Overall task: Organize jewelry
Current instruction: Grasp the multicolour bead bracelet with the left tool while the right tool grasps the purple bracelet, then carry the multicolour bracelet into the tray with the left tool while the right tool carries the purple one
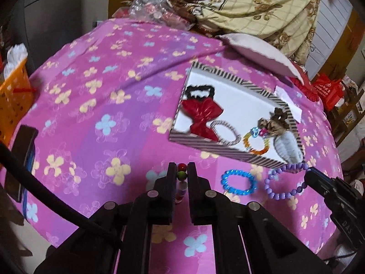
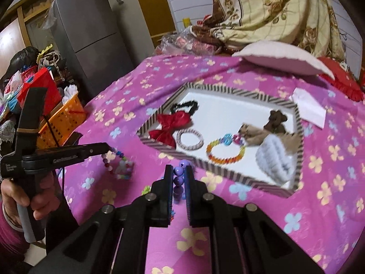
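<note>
Left tongs half hide a multicoloured bead bracelet they pinch.

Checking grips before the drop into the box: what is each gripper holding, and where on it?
Left gripper: multicoloured bead bracelet, pinched on its beads. Right gripper: purple bead bracelet, likewise.

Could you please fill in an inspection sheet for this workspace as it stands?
Surface: pink floral bedspread.
Job's things: striped tray holds red bow, rainbow bracelet; blue bracelet lies on the spread.
Clutter: white pillow, orange basket.
Grippers: left gripper shut on multicoloured bracelet; right gripper shut on purple bracelet.
Cables: black cable at left gripper.
Surroundings: grey fridge, quilt.
</note>
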A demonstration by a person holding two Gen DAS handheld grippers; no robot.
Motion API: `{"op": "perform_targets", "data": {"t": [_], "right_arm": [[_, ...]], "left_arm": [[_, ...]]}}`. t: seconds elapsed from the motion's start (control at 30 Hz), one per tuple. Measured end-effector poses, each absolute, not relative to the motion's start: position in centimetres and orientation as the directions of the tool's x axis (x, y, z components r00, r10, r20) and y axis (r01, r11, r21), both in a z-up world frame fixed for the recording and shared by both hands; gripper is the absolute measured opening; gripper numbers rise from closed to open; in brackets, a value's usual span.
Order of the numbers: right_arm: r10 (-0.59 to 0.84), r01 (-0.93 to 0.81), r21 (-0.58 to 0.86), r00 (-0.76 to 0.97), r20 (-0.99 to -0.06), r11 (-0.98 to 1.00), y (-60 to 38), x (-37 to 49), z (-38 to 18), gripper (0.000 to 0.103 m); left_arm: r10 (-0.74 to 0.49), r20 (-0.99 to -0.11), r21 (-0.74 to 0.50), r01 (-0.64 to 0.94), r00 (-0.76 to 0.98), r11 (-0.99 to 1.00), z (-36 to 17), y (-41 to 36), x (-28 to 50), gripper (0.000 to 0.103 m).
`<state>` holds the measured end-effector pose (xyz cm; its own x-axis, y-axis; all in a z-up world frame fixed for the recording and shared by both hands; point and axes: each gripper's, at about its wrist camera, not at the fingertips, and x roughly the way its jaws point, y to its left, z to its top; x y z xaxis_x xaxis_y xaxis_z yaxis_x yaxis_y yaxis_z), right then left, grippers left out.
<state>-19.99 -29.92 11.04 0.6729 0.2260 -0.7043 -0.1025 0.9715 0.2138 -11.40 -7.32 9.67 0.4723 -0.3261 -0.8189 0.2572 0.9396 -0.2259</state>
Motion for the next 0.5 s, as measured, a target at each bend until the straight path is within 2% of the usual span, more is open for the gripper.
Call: {"op": "perform_targets", "data": {"t": [0.5], "right_arm": [[0.148,-0.076,0.131,0.665,-0.732,0.989,-32.9,-15.4,12.3,0.009]], "left_arm": [[-0.294,-0.807,-0.137,0.322,0.512,0.937,13.2,-13.1,-8.0,0.003]]}}
